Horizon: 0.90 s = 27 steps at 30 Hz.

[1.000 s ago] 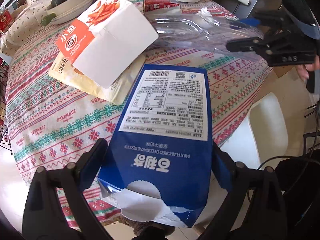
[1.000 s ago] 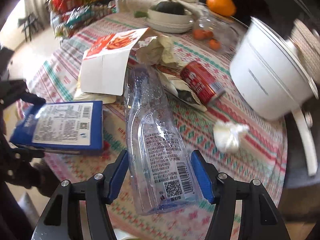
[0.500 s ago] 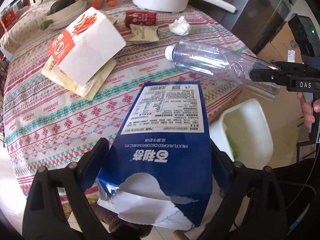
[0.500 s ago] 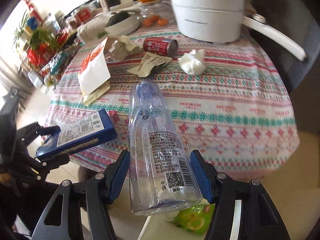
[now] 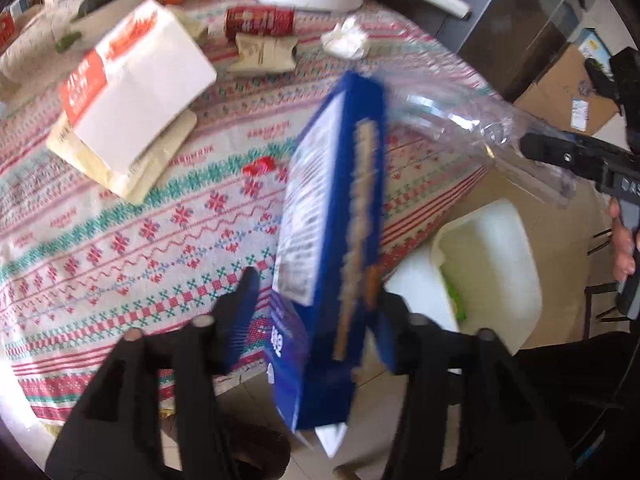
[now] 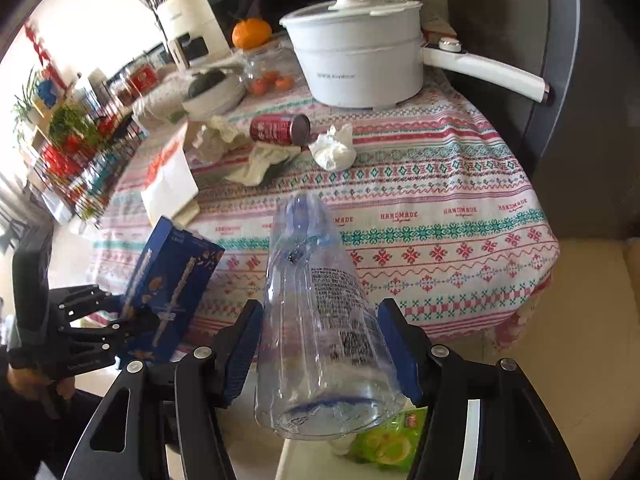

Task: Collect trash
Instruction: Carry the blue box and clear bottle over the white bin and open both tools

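Two grippers work above the bin (image 5: 516,248): the right gripper (image 6: 320,356) clamps a clear bottle (image 6: 320,320), neck toward the table; the left gripper's (image 5: 316,312) closing jaws flank a tilted blue box (image 5: 332,240).

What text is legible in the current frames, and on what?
"HANDMADE": woven repeatedly into the tablecloth.
"DAS": cut off at the picture's edge, on the right gripper body.
White pot: small grey brand print, unreadable.
Clear bottle: label print and code, too blurred.
Blue box: label panel, motion-blurred.
Red can, orange-and-white carton: unreadable.
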Available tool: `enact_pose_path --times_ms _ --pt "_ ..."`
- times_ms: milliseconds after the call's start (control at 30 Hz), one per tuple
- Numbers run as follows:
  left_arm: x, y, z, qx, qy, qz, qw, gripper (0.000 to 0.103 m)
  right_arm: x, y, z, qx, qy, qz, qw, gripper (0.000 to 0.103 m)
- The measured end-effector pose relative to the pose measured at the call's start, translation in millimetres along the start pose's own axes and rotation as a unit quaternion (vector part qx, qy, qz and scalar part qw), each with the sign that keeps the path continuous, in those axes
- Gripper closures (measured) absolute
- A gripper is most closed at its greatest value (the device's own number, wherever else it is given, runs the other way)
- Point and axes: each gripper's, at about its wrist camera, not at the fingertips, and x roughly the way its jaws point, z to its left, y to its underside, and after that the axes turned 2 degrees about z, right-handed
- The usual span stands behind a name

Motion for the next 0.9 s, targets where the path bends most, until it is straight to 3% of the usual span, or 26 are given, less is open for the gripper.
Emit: enact_pose_path --times_ms 133,333,400,433,500,700,900 --pt "22.7 -8.7 -2.0 0.014 -0.040 0.018 0.9990 0.042 31.4 -1.2 15.0 -0.031 0.030 0.039 0.998 0.042" --pt "22.0 -21.0 -8.0 0.027 -0.055 0.002 0.9981 0.042 66.5 -9.1 19.9 -0.035 0.042 0.083 0.995 0.040" --pt "18.5 -22.0 -10.6 0.029 -0.053 -0.004 0.9982 0.052 76.2 -13.1 21.8 -0.038 0.049 0.091 0.994 0.040" --pt "17.1 -22.0 -11.3 0.029 -0.051 -0.006 0.9983 0.065 80.2 -14.9 23.3 -0.040 0.052 0.094 0.993 0.039" --pt "12.4 -21.2 -13.3 0.029 -0.055 -0.011 0.9980 0.075 89.1 -19.0 25.2 -0.041 0.060 0.100 0.992 0.039" --pt "-7.7 -14.6 -5.7 0.028 -0.069 -0.036 0.9966 0.078 100.3 -24.9 27.5 -0.028 0.057 0.091 0.994 0.042" --pt "-26.4 -14.9 -16.7 0.039 -0.061 -0.065 0.9953 0.078 76.8 -24.1 22.4 0.000 0.030 0.075 0.997 0.043"
